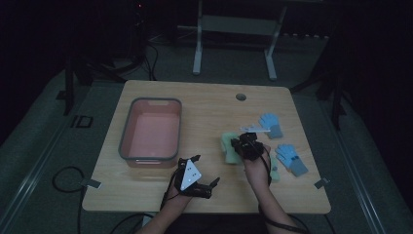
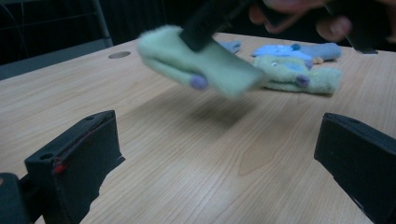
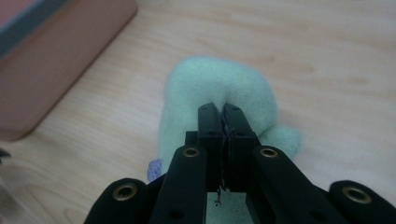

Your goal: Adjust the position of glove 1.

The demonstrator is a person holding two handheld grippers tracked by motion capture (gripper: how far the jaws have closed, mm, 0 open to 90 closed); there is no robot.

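Right gripper view, right tool (image 3: 223, 119) clamped on a pale green glove (image 3: 219, 93), lifted just above the counter (image 3: 327, 56), forearm reaching forward, pink bin (image 3: 51, 60) nearby, left tool (image 1: 197, 170) resting low, jaws spread wide.

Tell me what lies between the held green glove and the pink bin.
Nothing: in the high view only bare table separates the green glove, pinched by the right tool, from the pink bin.
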